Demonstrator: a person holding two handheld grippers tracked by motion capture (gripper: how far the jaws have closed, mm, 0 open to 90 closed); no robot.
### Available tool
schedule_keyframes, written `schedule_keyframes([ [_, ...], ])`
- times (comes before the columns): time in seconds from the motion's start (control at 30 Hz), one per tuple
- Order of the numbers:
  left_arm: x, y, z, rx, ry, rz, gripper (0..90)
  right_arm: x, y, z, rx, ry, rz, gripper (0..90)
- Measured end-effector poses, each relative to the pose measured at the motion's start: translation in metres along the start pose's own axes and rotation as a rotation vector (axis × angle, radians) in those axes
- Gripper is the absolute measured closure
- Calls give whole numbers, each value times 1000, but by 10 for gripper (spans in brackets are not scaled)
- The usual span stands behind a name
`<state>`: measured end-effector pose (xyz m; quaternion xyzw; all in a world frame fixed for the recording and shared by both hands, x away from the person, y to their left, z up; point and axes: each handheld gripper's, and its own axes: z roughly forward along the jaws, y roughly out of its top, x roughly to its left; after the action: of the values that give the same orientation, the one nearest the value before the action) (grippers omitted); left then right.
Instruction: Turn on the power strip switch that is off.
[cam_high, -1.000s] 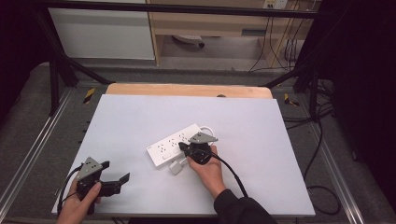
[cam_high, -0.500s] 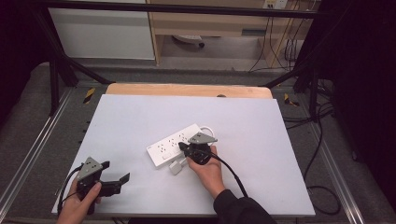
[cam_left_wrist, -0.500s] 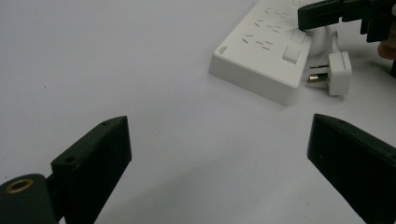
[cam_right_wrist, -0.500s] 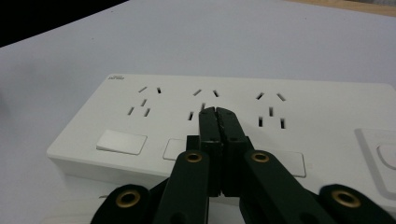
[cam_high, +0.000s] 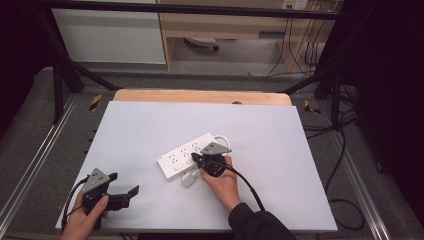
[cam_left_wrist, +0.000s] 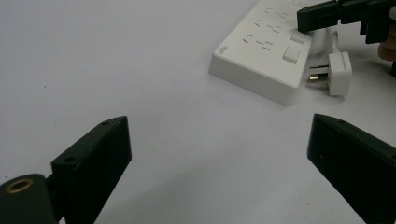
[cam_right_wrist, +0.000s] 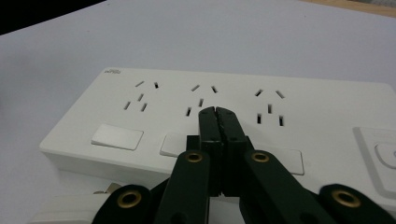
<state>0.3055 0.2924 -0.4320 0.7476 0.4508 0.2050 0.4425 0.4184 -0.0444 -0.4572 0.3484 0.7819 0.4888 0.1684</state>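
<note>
Right tongs (cam_high: 196, 160), pressed together, touch the white plastic power strip (cam_high: 192, 152) mid-frame; left tongs (cam_high: 124, 192), spread apart, sit lower left on bare white counter (cam_high: 280, 150).

White power strip (cam_high: 192, 153) lies flat on the tabletop (cam_high: 150, 125), skewed diagonally near the middle, sockets facing up. Three socket groups in a row, with a flat rocker switch (cam_right_wrist: 117, 137) below each along the near edge; small logo at one end corner. White cable (cam_high: 226, 140) loops out at the far right end. A loose white plug (cam_high: 188, 178) lies on its side just beside the strip's near edge, metal pins (cam_left_wrist: 317, 77) bare, not inserted.
</note>
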Motion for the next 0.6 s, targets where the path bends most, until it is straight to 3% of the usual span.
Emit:
schedule_keyframes([
  [0.6, 1, 0, -1, -1, 1, -3, 63, 3, 6, -4, -11, 9, -15, 900],
])
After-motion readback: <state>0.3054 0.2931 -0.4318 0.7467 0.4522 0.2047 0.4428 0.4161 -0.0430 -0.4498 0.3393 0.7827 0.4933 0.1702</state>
